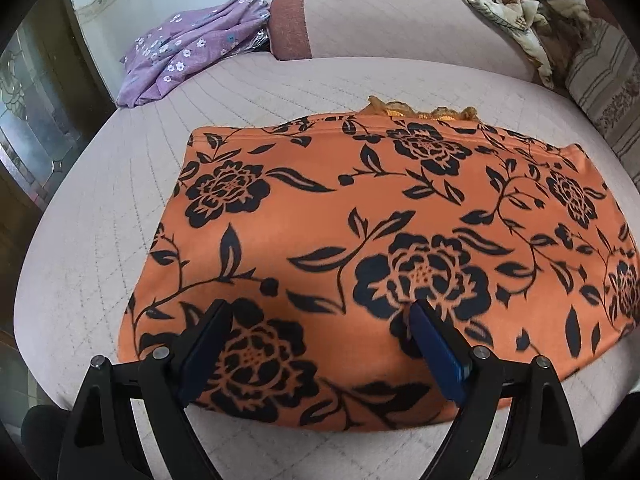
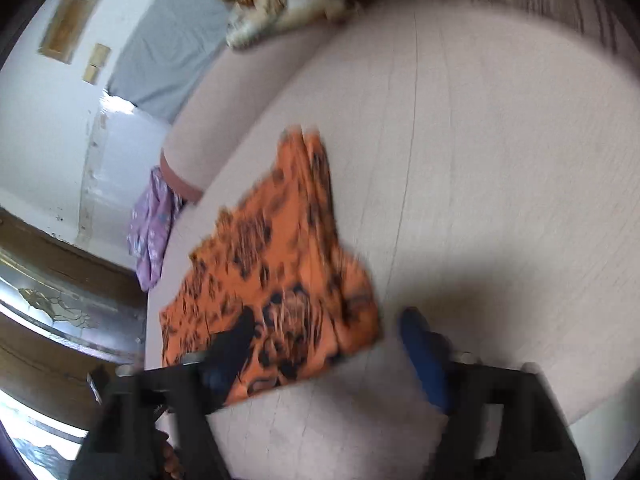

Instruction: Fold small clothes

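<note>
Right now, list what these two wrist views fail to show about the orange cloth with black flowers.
- Orange flowered cloth: right edge cut off by the left wrist frame.
- Its near edge: partly behind the left gripper fingers.
- Right wrist view: motion blur smears the print and folds.
- Gold trim: mostly tucked under the far edge.

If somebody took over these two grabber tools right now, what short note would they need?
Left gripper: open, holding nothing, above the near part of the orange cloth with black flowers.
Right gripper: open, empty, at the cloth's corner.
The cloth lies flat, apparently folded, on the pale quilted cushion.
Left: possibly a further fold; the purple floral garment is still crumpled at the cushion's far edge.
</note>
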{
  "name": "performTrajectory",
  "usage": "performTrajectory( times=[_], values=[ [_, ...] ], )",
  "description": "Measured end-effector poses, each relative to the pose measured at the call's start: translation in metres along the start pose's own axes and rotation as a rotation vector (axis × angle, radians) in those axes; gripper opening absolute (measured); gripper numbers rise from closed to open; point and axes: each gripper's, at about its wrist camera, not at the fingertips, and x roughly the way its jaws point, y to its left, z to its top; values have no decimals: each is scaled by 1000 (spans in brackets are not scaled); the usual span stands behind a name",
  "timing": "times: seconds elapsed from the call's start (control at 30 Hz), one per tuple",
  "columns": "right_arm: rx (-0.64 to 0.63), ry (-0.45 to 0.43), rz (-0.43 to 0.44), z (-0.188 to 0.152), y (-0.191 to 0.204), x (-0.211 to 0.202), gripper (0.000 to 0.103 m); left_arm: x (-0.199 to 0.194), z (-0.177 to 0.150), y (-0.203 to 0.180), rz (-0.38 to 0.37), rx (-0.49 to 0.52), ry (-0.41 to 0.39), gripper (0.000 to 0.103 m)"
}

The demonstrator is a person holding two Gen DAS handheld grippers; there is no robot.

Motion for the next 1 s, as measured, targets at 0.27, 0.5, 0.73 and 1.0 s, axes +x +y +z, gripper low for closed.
performTrajectory(
  times=[0.27,0.5,0.73,1.0],
  values=[
    [-62,112,124,90,16,52,79,10,2,-2,-16,3,11,90],
    [-205,270,27,105,53,141,23,11,-1,4,-52,8,7,92],
    [-241,158,-222,97,43,131,12,13,-2,8,-77,22,-14,96],
    [-313,-48,-298,81,94,69,66,13,-4,12,-106,28,-15,96]
  ],
)
